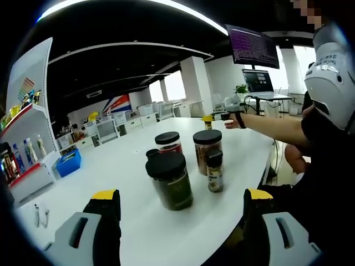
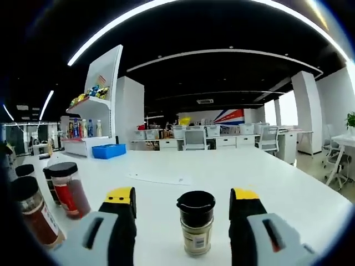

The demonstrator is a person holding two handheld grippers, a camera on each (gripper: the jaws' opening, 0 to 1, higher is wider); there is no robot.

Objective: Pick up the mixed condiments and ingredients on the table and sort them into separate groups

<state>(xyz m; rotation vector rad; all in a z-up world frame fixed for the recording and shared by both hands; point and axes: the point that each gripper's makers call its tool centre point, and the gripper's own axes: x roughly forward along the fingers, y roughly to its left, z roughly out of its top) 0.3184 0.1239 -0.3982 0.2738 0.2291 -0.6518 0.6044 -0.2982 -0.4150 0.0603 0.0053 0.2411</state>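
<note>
1. My right tool (image 2: 182, 202) is released: its two yellow-tipped jaws stand apart on either side of a small shaker jar (image 2: 196, 221) with a black cap. I cannot tell from the right gripper view if a jaw already touches the glass.
2. I judge the step in hand is to take or to set this small jar. To do it well I should keep it centred between the jaws, close on the body under the cap and not on the cap itself, and keep it upright – it is narrow and may tip easily.
3. The small jar stands upright on the white desk (image 2: 233, 166), alone, well apart from the other jars.
4. At the left of the right gripper view stand more jars: one with red contents (image 2: 69, 188) and a nearer one with dark red contents (image 2: 33, 213).
5. My left tool (image 1: 180, 202) is also released and grasps nothing. Just ahead of it stands a group of jars – a big dark jar (image 1: 169, 180) is nearest, a slim spice bottle (image 1: 214, 170) beside it.
</note>
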